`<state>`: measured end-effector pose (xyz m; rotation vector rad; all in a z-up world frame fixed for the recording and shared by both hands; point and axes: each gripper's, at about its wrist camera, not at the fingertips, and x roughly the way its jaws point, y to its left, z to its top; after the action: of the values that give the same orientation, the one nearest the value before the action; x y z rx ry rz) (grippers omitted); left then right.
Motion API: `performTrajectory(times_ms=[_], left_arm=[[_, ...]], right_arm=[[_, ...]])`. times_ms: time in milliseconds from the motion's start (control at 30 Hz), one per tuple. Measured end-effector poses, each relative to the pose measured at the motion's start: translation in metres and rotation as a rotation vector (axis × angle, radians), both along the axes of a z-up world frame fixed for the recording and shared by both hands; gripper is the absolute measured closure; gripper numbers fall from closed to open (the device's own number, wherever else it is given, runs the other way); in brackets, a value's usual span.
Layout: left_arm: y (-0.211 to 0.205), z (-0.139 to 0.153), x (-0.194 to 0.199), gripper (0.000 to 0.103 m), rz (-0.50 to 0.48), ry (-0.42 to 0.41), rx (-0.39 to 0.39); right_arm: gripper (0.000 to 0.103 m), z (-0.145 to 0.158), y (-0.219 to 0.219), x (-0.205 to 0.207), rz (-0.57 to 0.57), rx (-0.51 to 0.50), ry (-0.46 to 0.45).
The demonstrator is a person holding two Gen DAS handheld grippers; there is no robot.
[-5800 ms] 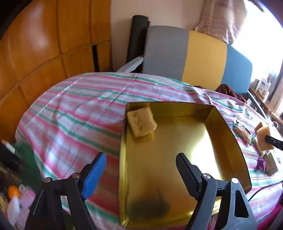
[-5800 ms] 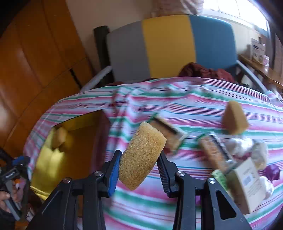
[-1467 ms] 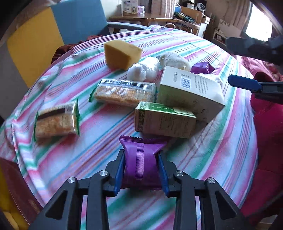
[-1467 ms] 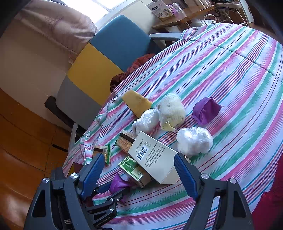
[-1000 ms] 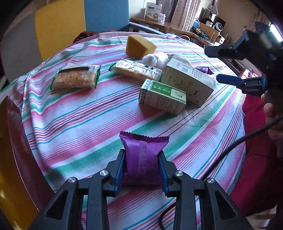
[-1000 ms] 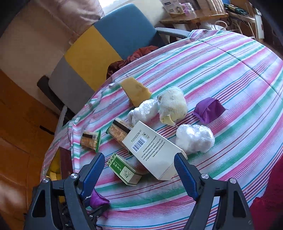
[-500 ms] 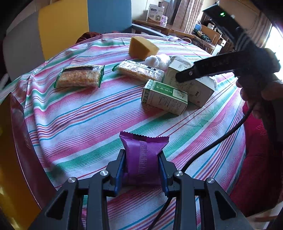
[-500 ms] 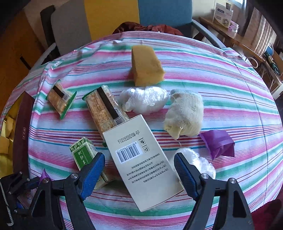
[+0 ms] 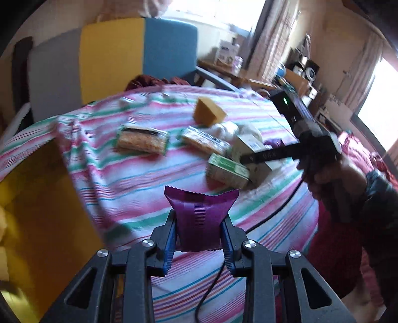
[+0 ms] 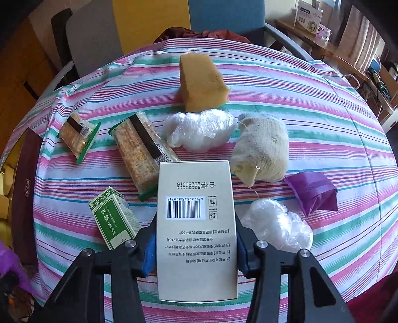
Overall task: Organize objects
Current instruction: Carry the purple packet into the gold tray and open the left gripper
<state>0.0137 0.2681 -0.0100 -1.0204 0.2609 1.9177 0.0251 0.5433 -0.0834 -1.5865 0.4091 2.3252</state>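
My left gripper (image 9: 199,236) is shut on a purple snack packet (image 9: 200,216) and holds it above the striped tablecloth, just right of the gold tin (image 9: 32,211). My right gripper (image 10: 195,248) has its jaws around the white barcode box (image 10: 195,223), which lies on the table; the fingers (image 10: 149,251) touch its sides. The right gripper also shows in the left wrist view (image 9: 271,155) at that box (image 9: 251,146). A green box (image 10: 114,221) lies left of the white box.
Two cracker packs (image 10: 77,136) (image 10: 141,154), a yellow sponge (image 10: 201,82), two clear plastic wads (image 10: 199,129) (image 10: 278,226), a knit bundle (image 10: 261,151) and a second purple packet (image 10: 313,191) lie on the table. A colour-block chair (image 10: 149,22) stands behind. A cable (image 9: 248,223) crosses the cloth.
My left gripper has carried the purple packet left toward the gold tin. My right gripper has come down and closed its jaws around the white barcode box.
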Motion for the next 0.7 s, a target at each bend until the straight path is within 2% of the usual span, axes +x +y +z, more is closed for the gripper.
performTrajectory(times_ms=[267, 500, 700], left_arm=[[-0.103, 0.025, -0.042, 0.071, 0.266, -0.006, 0.076], [-0.190, 0.008, -0.068, 0.071, 0.502, -0.036, 0.026], [-0.227, -0.026, -0.080, 0.071, 0.621, -0.082, -0.065]], right_arm=[[0.053, 0.000, -0.001, -0.001, -0.013, 0.017, -0.001], [0.053, -0.002, -0.003, -0.002, -0.013, 0.024, -0.001], [0.053, -0.002, -0.002, -0.001, -0.012, 0.025, -0.001]])
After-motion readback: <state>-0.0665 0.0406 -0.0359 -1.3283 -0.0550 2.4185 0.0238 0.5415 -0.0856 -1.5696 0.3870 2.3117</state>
